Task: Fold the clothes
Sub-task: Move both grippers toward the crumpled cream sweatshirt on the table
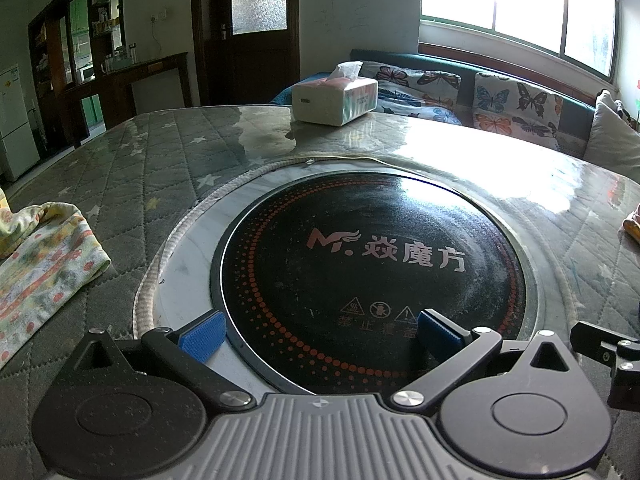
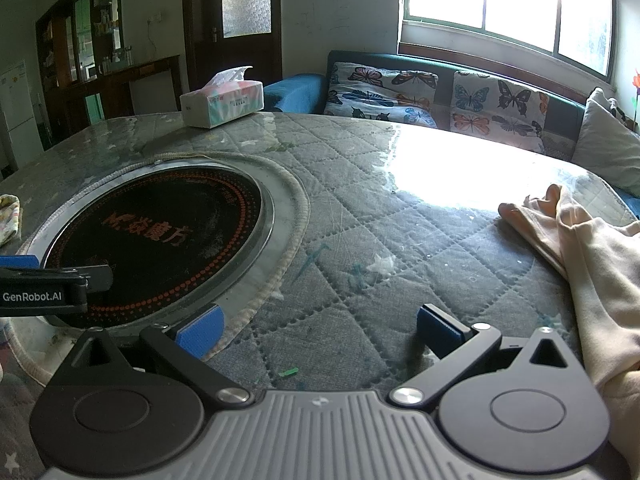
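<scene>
A floral patterned garment point(image 1: 44, 264) lies crumpled at the table's left side; its edge point(image 2: 10, 216) also shows in the right wrist view. A pale peach garment point(image 2: 592, 264) lies loose on the right side of the table, to the right of my right gripper. My left gripper point(image 1: 320, 336) hovers open over the black round cooktop point(image 1: 372, 264) with nothing between its blue pads. My right gripper point(image 2: 320, 334) stands open over the quilted table cover point(image 2: 380, 240), also with nothing in it. The left gripper's side point(image 2: 44, 292) shows at the right view's left edge.
A tissue pack point(image 1: 334, 96) stands at the table's far side. The round cooktop point(image 2: 156, 240) is sunk into the table's middle inside a marble ring. A sofa with butterfly cushions point(image 2: 496, 108) runs behind the table under a bright window. Dark cabinets and a door stand at the back left.
</scene>
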Tool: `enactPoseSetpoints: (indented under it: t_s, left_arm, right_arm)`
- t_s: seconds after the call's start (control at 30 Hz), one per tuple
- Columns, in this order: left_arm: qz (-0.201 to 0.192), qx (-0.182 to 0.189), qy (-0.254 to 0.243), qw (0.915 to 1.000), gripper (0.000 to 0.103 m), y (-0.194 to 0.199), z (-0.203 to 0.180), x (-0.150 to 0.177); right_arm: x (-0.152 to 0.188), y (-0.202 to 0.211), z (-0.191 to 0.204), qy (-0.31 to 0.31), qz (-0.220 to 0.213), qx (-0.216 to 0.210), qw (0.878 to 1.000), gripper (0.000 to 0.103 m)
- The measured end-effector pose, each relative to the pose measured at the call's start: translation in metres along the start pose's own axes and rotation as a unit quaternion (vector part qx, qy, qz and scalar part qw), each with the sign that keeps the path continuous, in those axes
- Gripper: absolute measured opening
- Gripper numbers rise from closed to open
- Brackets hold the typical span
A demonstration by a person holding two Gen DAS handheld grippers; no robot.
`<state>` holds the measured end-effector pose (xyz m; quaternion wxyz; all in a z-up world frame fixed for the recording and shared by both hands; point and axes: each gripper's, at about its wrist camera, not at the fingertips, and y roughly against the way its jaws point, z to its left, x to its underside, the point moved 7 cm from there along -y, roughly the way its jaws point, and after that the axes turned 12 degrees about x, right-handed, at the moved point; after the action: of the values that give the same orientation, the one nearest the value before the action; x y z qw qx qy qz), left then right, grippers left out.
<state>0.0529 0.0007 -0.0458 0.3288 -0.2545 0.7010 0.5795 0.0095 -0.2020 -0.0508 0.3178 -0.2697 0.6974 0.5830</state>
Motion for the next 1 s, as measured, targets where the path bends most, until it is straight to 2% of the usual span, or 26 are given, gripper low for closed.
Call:
enactPoseSetpoints:
  t_s: [0.2,0.5,0.7,1.0]
  left_arm:
    - [0.003,0.005,-0.002,1.0000,0.103,0.001,0.000,0.002]
    - [0.010,0.022,-0.007,0.9997,0.103,0.009,-0.005,0.006]
    - [0.017,0.043,-0.020,0.9987,0.103,0.022,-0.027,0.009]
    - [0.018,0.077,-0.069,0.9945,0.103,0.047,-0.068,0.020]
  right_arm:
    - [0.000,0.002,0.006,0.023,0.001,0.016,1.000,0.103]
    - [0.006,0.030,-0.008,0.025,-0.014,0.012,1.000,0.103]
    - [0.011,0.052,-0.018,0.027,-0.022,0.019,0.999,0.103]
    - [0.024,0.089,-0.042,0.011,-0.031,0.031,0.999,0.103]
